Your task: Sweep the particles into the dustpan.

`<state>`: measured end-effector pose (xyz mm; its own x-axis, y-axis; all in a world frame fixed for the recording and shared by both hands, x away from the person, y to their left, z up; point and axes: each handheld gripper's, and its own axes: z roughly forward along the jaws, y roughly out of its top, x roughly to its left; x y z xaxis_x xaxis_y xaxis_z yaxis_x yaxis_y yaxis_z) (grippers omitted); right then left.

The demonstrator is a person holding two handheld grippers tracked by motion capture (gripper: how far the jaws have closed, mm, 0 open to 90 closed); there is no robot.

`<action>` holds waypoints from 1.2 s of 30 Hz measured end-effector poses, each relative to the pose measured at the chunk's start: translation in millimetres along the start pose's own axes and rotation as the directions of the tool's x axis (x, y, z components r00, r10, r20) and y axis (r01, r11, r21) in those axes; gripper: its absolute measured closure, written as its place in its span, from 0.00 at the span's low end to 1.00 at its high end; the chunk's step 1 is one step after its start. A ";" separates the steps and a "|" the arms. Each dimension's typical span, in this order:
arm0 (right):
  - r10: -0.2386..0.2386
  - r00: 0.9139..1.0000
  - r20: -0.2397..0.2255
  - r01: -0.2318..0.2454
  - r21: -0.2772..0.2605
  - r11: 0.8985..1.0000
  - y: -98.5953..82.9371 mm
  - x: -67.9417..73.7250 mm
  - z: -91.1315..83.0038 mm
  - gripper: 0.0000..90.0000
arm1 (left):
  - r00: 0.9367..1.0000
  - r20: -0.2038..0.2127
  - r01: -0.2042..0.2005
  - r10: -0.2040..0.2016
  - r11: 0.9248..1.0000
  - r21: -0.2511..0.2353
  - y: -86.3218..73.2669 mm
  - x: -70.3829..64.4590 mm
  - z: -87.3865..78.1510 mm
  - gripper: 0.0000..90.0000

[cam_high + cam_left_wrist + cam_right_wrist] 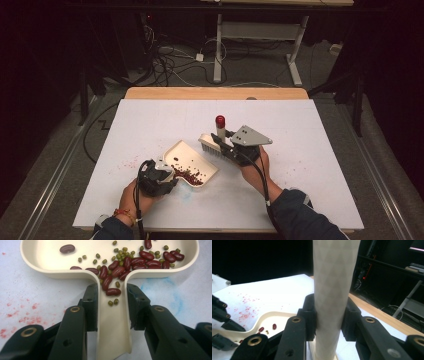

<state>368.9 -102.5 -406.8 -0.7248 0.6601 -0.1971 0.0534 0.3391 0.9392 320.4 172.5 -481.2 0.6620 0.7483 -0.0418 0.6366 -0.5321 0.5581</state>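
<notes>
A cream dustpan [186, 150] lies on the white table, tilted toward me. Red kidney beans and small green beans [125, 265] are gathered at its near wall, and a few lie on its handle [112, 325]. My left gripper [167, 179] [112, 290] is shut on that handle, one jaw on each side. Just beyond the pan's far edge is a brush [211, 145] with pale bristles and a red-capped handle tip [220, 120]. My right gripper [225, 145] [329, 307] is shut on the brush's white patterned handle [334, 290]. The right gripper view also takes in the pan [274, 316].
Red smears [127, 162] mark the table left of the pan, and a faint blue stain [175, 297] lies beside the handle. The table's wooden far edge [215, 93] borders a dark floor with cables and a desk frame [260, 45].
</notes>
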 end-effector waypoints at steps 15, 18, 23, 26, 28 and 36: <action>0.034 0.999 -0.025 -0.034 -0.014 0.999 2.0 -3.1 14.7 0.78 | 1.000 0.006 0.009 -0.009 1.000 0.001 0.6 0.8 0.3 0.70; 0.031 0.999 -0.031 -0.032 -0.016 0.999 2.2 -1.0 17.5 0.78 | 1.000 0.005 0.015 -0.015 1.000 -0.004 -0.5 0.4 0.3 0.70; 0.023 0.998 -0.053 -0.024 -0.017 1.000 3.3 4.6 22.9 0.78 | 1.000 0.006 0.017 -0.017 1.000 -0.001 -0.4 0.4 0.1 0.70; 0.015 0.999 -0.045 -0.015 -0.006 1.000 3.9 9.9 27.1 0.78 | 1.000 0.008 0.024 -0.024 1.000 -0.002 -0.1 0.5 0.4 0.70; 0.008 0.999 -0.037 -0.008 0.001 1.000 4.5 14.7 29.2 0.78 | 0.999 0.009 0.031 -0.031 1.000 -0.003 0.1 0.6 0.6 0.70; -0.004 1.000 -0.024 0.004 0.003 1.000 8.1 40.1 37.6 0.78 | 0.997 -0.005 0.072 -0.072 0.997 -0.001 4.3 -1.6 2.7 0.70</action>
<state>366.1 -48.0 -417.7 -0.7414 0.6423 -0.1944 0.0523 0.3441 0.9375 323.2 168.0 -481.0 0.6127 0.7866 -0.0773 0.6821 -0.4768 0.5545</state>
